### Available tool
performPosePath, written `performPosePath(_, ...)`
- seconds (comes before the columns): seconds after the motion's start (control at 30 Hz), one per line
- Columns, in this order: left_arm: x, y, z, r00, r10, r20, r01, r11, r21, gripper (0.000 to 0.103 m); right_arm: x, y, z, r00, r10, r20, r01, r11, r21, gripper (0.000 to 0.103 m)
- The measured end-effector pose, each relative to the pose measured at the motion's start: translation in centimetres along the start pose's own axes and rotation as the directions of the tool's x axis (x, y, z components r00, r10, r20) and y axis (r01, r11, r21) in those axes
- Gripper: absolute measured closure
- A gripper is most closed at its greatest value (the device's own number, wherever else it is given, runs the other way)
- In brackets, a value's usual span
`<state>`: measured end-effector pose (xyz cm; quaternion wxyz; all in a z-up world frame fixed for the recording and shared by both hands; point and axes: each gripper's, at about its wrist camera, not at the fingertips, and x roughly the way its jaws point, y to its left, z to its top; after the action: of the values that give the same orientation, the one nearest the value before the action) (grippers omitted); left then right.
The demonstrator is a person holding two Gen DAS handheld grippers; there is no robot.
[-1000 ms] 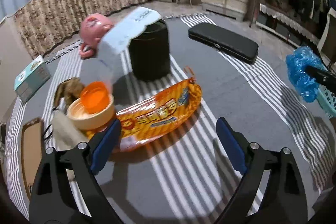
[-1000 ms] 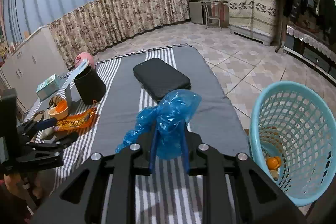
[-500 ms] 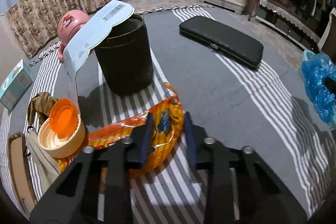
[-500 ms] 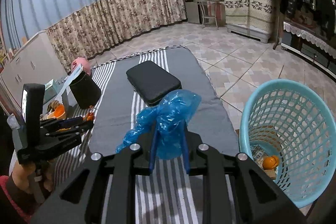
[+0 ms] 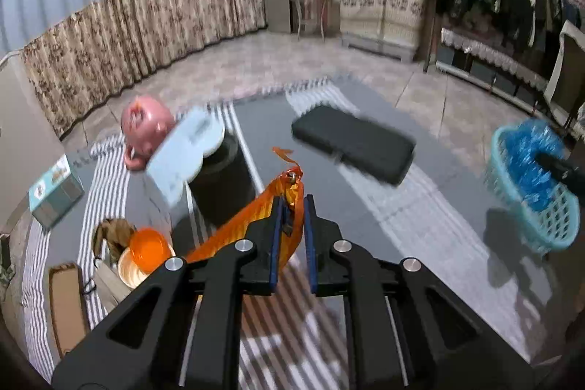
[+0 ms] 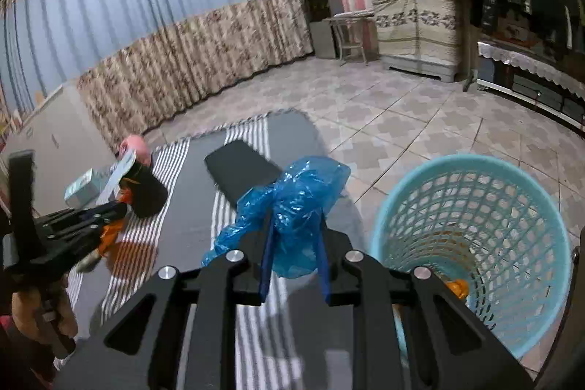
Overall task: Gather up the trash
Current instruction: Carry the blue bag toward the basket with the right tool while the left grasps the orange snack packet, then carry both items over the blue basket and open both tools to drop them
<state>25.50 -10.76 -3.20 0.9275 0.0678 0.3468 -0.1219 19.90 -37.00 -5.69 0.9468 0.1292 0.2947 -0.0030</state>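
My left gripper (image 5: 292, 203) is shut on an orange snack wrapper (image 5: 252, 218) and holds it lifted above the striped mat; the wrapper hangs down to the left. It also shows in the right wrist view (image 6: 111, 233), held by the left gripper (image 6: 119, 205). My right gripper (image 6: 292, 236) is shut on a crumpled blue plastic bag (image 6: 292, 200), just left of the light blue laundry-style basket (image 6: 512, 207). The basket holds an orange scrap at its bottom. In the left wrist view the blue bag (image 5: 530, 159) sits in front of the basket (image 5: 555, 218).
On the grey striped mat (image 5: 402, 207) lie a black flat case (image 5: 354, 141), a black cylinder bin (image 5: 223, 185) with a white card (image 5: 182, 152), a pink toy (image 5: 146, 127), an orange-lidded cup (image 5: 146, 251), a teal box (image 5: 55, 189) and a brown board (image 5: 67, 302).
My left gripper closed on the orange wrapper and lifted it off the mat. My right gripper carried the blue bag closer to the basket.
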Motion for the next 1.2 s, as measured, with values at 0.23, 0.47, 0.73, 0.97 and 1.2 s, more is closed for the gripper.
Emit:
performPosePath(0.23, -3.8, -2.3, 3.1, 0.993, -0.05, 0.107, 0.052, 0.999, -0.011, 0.094, -2.7, -4.1, 1.2, 0.996, -0.059, 0.073, 0.055, 0.997, 0.059, 0.082)
performPosePath(0.47, -5.4, -7.2, 4.9, 0.98, -0.125, 0.155, 0.121, 0.992, 0.035, 0.094, -4.9, -8.9, 1.6, 0.982, -0.147, 0.117, 0.133, 0.984, 0.118, 0.082)
performPosePath(0.73, -4.9, -13.0, 5.7, 0.966, -0.212, 0.148, 0.2, 0.975, 0.096, 0.094, -6.4, -13.8, 1.5, 0.967, -0.223, 0.119, 0.199, 0.962, 0.184, 0.082)
performPosePath(0.97, -4.5, -18.0, 5.7, 0.948, -0.288, 0.135, 0.269, 0.952, 0.144, 0.094, -6.8, -17.1, 1.1, 0.955, -0.277, 0.101, 0.249, 0.941, 0.231, 0.082)
performPosePath(1.2, -3.6, -22.4, 5.5, 0.924, -0.369, 0.099, 0.349, 0.921, 0.173, 0.094, -6.9, -19.4, 0.5, 0.949, -0.304, 0.081, 0.273, 0.923, 0.27, 0.082)
